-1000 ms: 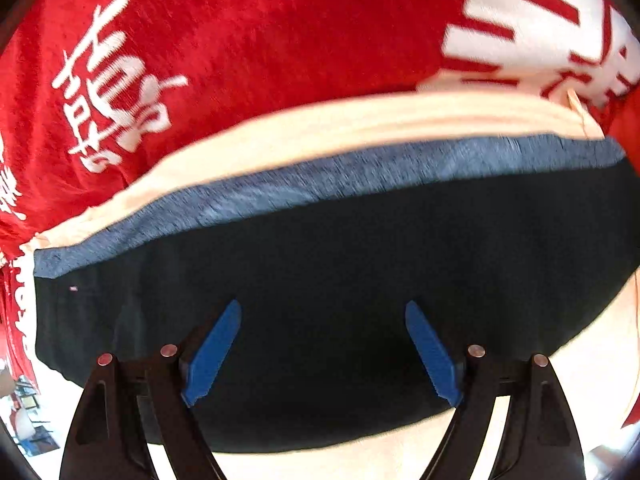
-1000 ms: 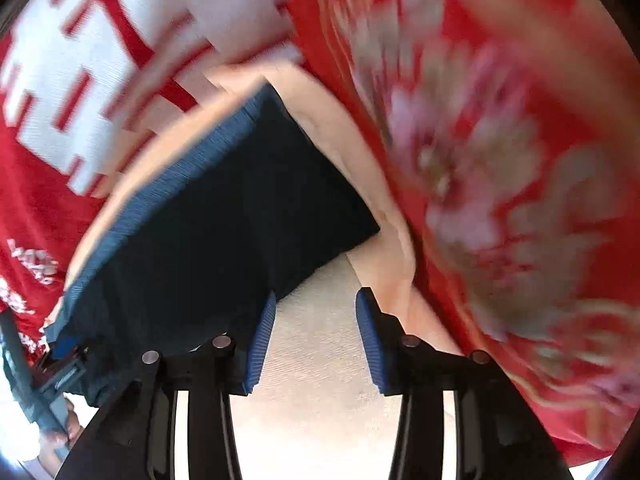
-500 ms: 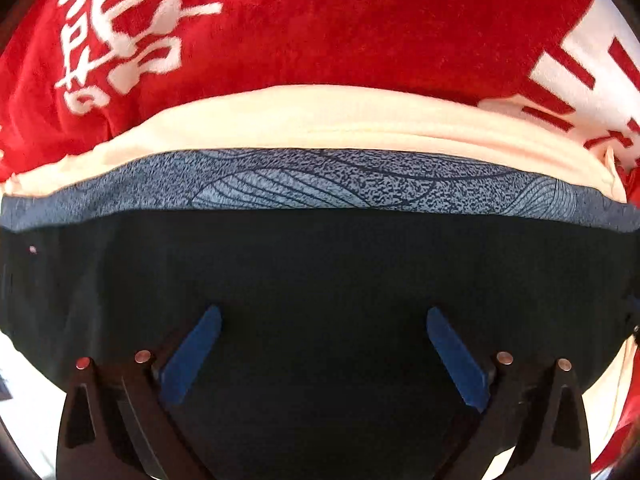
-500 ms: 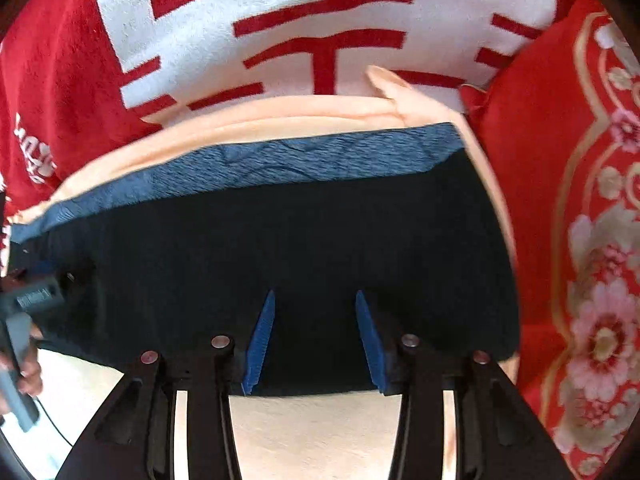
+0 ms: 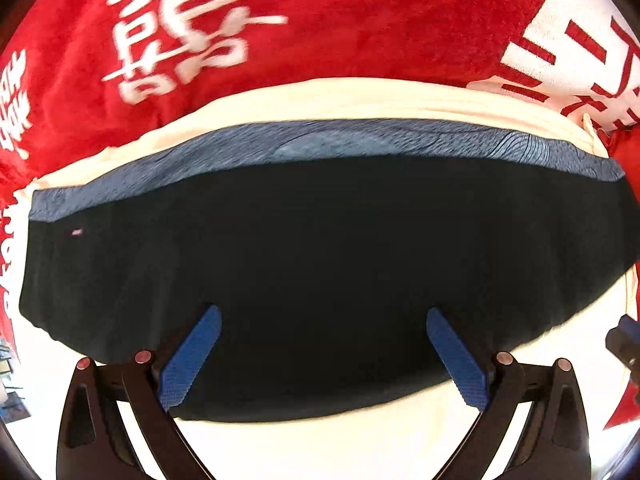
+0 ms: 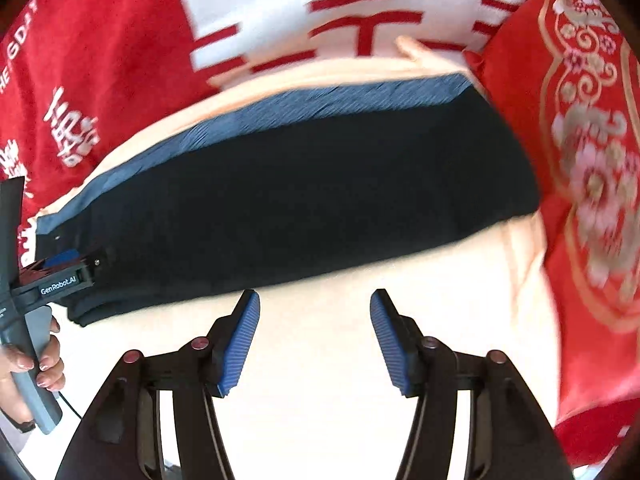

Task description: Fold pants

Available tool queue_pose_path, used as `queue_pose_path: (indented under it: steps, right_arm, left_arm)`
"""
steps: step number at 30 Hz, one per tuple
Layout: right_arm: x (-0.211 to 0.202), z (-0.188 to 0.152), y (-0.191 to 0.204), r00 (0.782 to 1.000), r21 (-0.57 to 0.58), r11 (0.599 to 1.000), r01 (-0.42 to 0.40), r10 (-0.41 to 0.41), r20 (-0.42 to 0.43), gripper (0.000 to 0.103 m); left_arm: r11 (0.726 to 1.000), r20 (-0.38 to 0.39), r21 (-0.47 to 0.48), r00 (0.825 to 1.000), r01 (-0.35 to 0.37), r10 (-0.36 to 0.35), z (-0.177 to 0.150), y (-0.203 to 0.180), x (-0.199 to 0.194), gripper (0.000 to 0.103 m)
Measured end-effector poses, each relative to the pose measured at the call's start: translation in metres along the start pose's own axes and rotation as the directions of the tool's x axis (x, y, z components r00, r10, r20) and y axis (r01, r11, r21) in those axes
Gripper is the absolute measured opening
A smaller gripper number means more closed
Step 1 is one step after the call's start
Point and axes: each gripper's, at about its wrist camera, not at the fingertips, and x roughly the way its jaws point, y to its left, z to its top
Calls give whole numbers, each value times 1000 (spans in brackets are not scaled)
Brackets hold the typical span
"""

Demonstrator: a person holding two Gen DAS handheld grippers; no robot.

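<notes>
The black pants (image 5: 320, 264) lie folded flat in a long band on a cream sheet (image 5: 320, 440), with a blue-grey patterned strip (image 5: 320, 140) along the far edge. My left gripper (image 5: 322, 316) is open, its blue pads spread wide just above the pants' near part. In the right wrist view the pants (image 6: 312, 200) stretch from lower left to upper right. My right gripper (image 6: 314, 300) is open and empty over the cream sheet (image 6: 320, 380), just short of the pants' near edge. The left gripper (image 6: 68, 276) shows there at the pants' left end.
A red blanket with white characters (image 5: 280, 32) lies beyond the pants. A red cushion with gold and pink flowers (image 6: 592, 180) borders the pants' right end. A hand (image 6: 36, 364) holds the left gripper's handle at the far left.
My right gripper has drawn back off the pants onto the cream sheet and opened wider. The left gripper stays open over the pants, slightly farther back.
</notes>
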Motion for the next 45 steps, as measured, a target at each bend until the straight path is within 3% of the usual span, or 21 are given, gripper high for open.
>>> queue_pose_path:
  steps: [3, 8, 9, 12, 20, 26, 32, 37, 41, 45]
  right_arm:
    - [-1, -19, 30, 1000, -3, 1000, -2, 2, 2, 61]
    - [12, -45, 95, 1000, 28, 999, -21, 21, -13, 61]
    - [11, -50, 105, 1000, 29, 999, -25, 26, -15, 61]
    - [19, -59, 145, 999, 19, 999, -47, 48, -24, 62]
    - [33, -71, 246, 994, -55, 994, -100, 97, -58, 62]
    - [43, -73, 297, 992, -122, 987, -104, 94, -81, 62]
    - [62, -64, 323, 991, -155, 982, -106, 93, -91, 62]
    - [93, -67, 300, 967, 49, 981, -186, 192, -170, 62]
    - [95, -65, 294, 953, 78, 957, -280, 287, -101, 62]
    - [111, -57, 289, 928, 162, 928, -334, 354, -114, 60]
  left_arm:
    - [1000, 0, 18, 1000, 12, -12, -14, 21, -6, 103]
    - [998, -8, 64, 1000, 6, -6, -42, 88, -17, 103]
    - [998, -9, 68, 1000, 2, -1, -48, 66, -16, 103]
    - [998, -7, 63, 1000, -4, 5, -58, 90, -24, 103]
    - [999, -17, -43, 1000, -17, 16, -85, 175, -32, 103]
    - [994, -29, -105, 999, -23, 20, -97, 218, -29, 103]
    - [993, -40, -117, 999, -34, 30, -95, 236, -11, 103]
    - [992, -34, -117, 998, -51, 47, -86, 243, 0, 103]
    - [989, 14, -123, 996, -84, 87, -64, 256, 7, 103]
    - [982, 9, -137, 991, -132, 134, -47, 274, 31, 103]
